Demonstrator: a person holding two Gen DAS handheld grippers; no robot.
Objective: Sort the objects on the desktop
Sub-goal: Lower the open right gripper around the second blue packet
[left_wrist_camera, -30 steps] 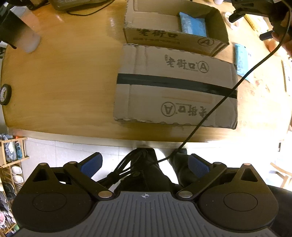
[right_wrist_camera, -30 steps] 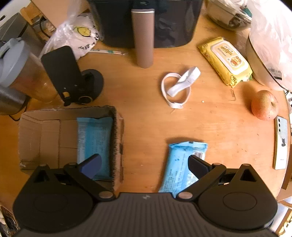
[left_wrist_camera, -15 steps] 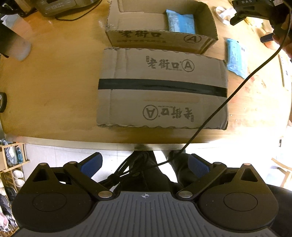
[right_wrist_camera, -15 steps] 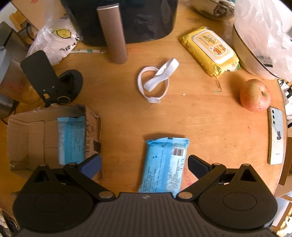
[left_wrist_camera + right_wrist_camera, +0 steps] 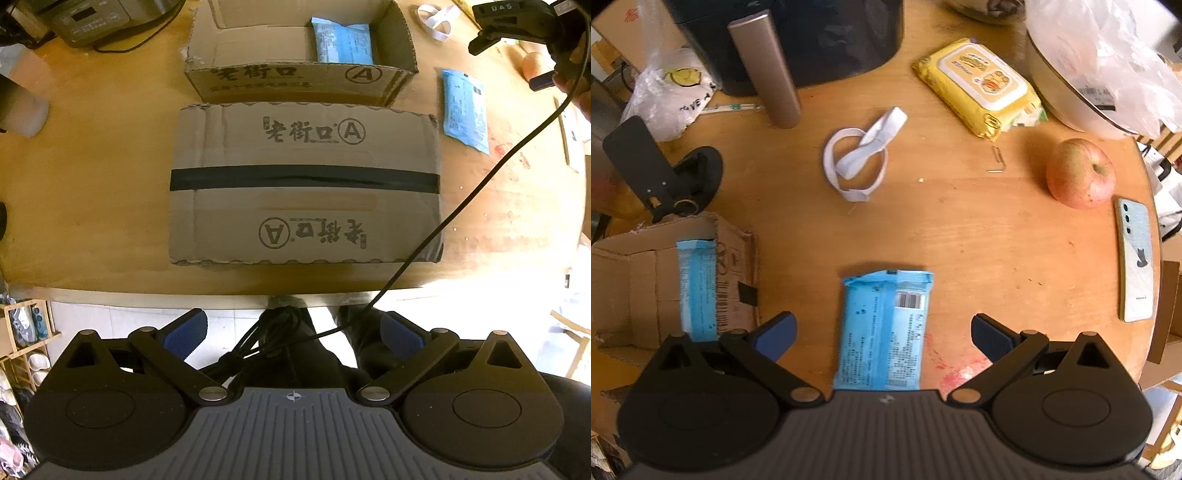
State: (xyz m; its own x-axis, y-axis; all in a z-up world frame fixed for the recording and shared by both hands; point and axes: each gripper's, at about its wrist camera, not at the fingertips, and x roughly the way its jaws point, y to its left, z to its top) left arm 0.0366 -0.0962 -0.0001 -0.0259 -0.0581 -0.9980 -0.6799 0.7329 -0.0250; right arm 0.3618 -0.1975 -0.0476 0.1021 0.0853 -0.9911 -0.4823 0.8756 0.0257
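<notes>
Jaws of the left gripper (image 5: 293, 339) stand wide apart with nothing between them, hanging past the near edge of the counter (image 5: 92, 177) over dark cables and floor; in the left wrist view a closed cardboard box (image 5: 304, 184) with a black tape stripe lies at twelve o'clock from the gripper; just beyond it sits an open cardboard box (image 5: 301, 79), the two touching or nearly so; a blue packet (image 5: 341, 44) lies inside the open one toward its one o'clock corner; a second blue packet (image 5: 465, 110) lies flat on the counter at two o'clock, just beside the closed box; the right gripper (image 5: 517, 22) shows at the top right corner, above that packet; a white strap (image 5: 437, 22) lies near it.

Jaws of the right gripper (image 5: 882, 332) are likewise spread wide, holding nothing; in the right wrist view the second blue packet (image 5: 884, 328) lies on the counter (image 5: 979, 240) directly between the two fingers, touching neither as far as can be seen; the open cardboard box (image 5: 735, 266) is at nine o'clock with the first blue packet (image 5: 696, 288) inside; the white strap (image 5: 860, 158) lies at twelve o'clock; a yellow wipes pack (image 5: 979, 86) at one o'clock; an apple (image 5: 1078, 173) and a phone (image 5: 1136, 258) at two to three o'clock.
</notes>
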